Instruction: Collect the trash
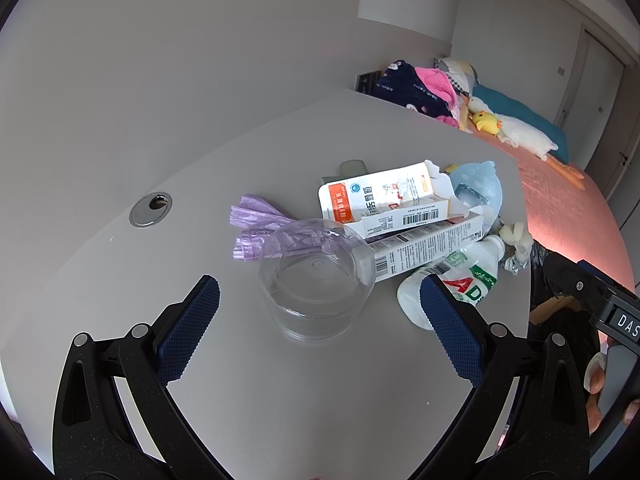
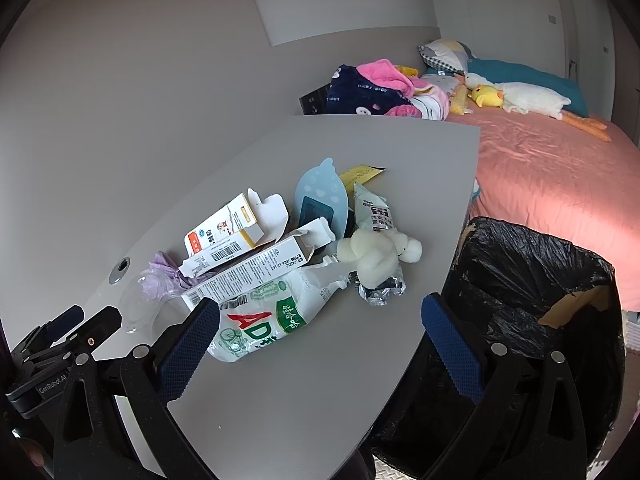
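Trash lies in a heap on the grey table [image 1: 120,280]. A clear plastic cup [image 1: 316,280] stands just ahead of my open, empty left gripper [image 1: 320,312]. Behind it lie purple plastic bags [image 1: 260,224], two torn cardboard boxes [image 1: 384,200] and a white AD bottle [image 1: 452,284]. In the right wrist view my open, empty right gripper [image 2: 320,332] is over the table's near edge, its left finger beside the AD bottle [image 2: 268,316]. The boxes [image 2: 256,256], a white plush toy [image 2: 376,256] and foil wrapper [image 2: 380,290] lie beyond. A black-lined bin [image 2: 532,280] stands right of the table.
A blue silicone piece [image 2: 320,196], a white pouch [image 2: 374,210] and a yellow packet [image 2: 360,174] lie at the heap's far side. A cable hole [image 1: 151,209] is in the table at left. A pink bed [image 2: 560,172] with clothes and plush toys is behind.
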Demonstrator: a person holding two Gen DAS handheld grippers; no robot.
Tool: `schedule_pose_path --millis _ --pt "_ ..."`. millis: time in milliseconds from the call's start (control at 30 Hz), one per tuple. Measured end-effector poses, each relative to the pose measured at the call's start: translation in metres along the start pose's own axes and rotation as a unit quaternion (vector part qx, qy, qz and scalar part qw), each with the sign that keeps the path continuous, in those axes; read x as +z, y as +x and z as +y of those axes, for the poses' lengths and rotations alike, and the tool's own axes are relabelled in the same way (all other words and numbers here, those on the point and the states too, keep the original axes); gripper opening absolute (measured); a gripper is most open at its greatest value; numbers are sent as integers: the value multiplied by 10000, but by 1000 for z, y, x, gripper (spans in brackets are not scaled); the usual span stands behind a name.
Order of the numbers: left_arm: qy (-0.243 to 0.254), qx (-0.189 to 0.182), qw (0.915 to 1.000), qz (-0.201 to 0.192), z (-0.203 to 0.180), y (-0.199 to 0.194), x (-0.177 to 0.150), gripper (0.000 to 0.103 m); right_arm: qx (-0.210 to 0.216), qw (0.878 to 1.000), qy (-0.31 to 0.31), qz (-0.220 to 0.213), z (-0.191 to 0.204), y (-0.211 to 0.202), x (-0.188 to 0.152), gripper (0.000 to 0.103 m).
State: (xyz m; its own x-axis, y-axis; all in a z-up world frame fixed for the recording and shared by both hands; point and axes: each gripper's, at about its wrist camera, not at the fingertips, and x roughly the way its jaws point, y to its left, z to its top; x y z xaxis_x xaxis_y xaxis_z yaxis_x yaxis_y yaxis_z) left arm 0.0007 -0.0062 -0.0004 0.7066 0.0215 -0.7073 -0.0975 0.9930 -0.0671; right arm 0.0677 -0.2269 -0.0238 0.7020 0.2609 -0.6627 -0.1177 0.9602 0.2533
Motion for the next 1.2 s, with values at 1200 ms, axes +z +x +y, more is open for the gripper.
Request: schedule_pose_path --millis 1200 --pt "-5 -15 10000 55 -1 2 -3 97 -14 10000 -11 -16 -1 -2 0 100"
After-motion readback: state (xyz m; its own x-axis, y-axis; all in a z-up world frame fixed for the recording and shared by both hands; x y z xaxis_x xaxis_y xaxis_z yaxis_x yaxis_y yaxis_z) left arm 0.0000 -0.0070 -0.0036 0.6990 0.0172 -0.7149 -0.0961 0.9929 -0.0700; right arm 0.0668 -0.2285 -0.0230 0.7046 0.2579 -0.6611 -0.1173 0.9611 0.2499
